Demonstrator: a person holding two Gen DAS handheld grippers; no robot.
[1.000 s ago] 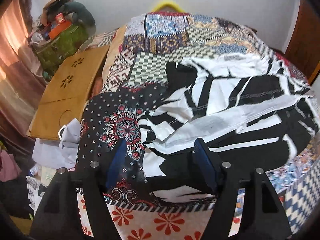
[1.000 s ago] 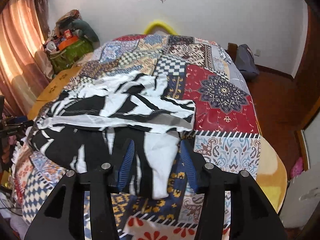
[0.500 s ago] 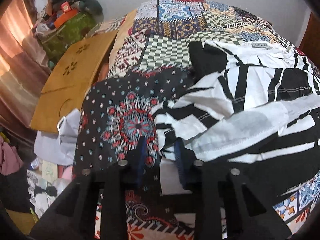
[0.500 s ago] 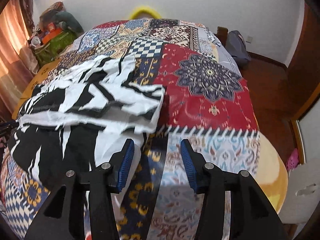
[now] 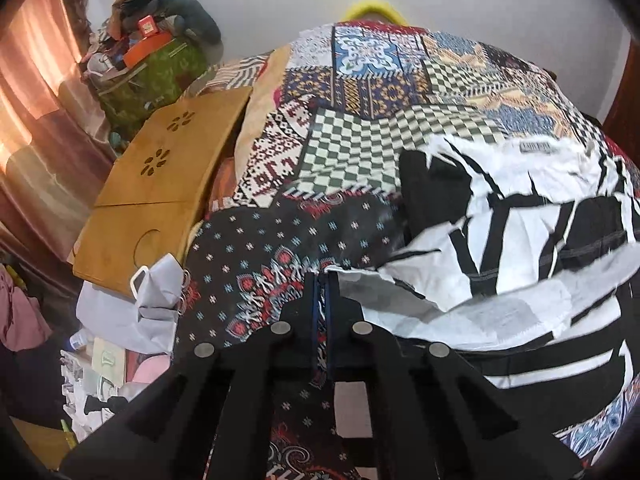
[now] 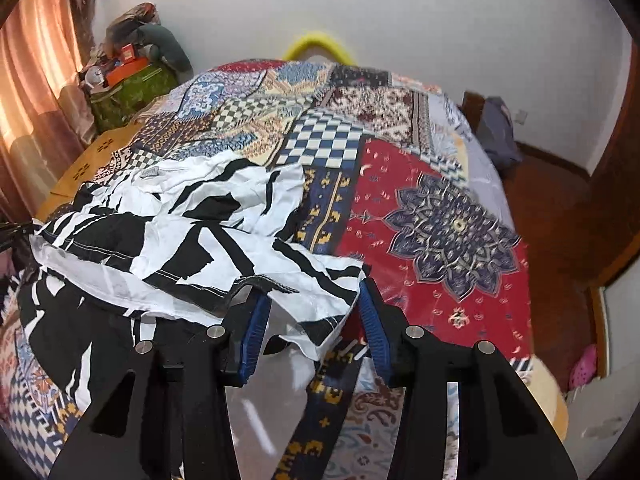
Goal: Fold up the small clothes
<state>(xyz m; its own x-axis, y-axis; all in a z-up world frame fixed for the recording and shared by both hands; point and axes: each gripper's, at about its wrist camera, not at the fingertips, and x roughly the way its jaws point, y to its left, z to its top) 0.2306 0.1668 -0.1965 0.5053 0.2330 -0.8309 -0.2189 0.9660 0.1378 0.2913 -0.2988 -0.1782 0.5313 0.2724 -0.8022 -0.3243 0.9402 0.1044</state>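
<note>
1. Shirt is spread on the quilt, around 10 o'clock.
2. Left gripper is clenched on its edge.
3. Right gripper is spread wide around the hem; it should be closed before lifting, so both corners rise evenly.

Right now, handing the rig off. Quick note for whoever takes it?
Left gripper: shut, at the garment's left edge; whether it has cloth, I cannot tell.
Right gripper: open, fingers straddling the garment's near right corner, not clamped.
Black-and-white garment: on the patchwork bedspread, crumpled, one layer partly turned over, no clean fold.
Left to do: close the right on the corner, flatten, make the folds.
</note>
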